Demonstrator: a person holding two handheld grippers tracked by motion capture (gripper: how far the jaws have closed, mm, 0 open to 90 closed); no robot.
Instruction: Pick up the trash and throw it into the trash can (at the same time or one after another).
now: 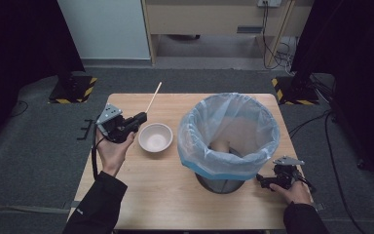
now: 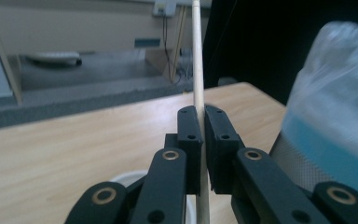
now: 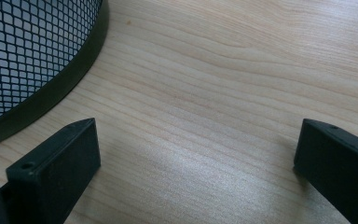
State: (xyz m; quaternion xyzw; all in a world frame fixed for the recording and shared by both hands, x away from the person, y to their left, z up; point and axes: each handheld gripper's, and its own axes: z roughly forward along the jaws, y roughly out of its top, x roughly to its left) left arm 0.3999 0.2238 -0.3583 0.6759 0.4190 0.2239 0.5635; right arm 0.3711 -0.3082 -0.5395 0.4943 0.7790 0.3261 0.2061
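My left gripper [image 1: 141, 117] hovers at the table's left and is shut on a thin wooden stick [image 1: 154, 97] that points away toward the far edge. In the left gripper view the stick [image 2: 197, 56] runs upright between the closed jaws of the left gripper [image 2: 202, 114]. A white bowl [image 1: 155, 137] sits just right of that gripper, and its rim [image 2: 123, 178] shows below the jaws. My right gripper [image 1: 261, 179] rests low on the table by the base of the bin [image 1: 229, 134]. In the right gripper view, the right gripper [image 3: 198, 135] stands wide open over bare wood.
The black mesh bin [image 3: 23, 51], lined with a clear blue-edged bag [image 2: 335, 107], takes up the table's [image 1: 165, 190] right half. Something pale tan lies inside it. Grey floor, black stands and cables surround the table.
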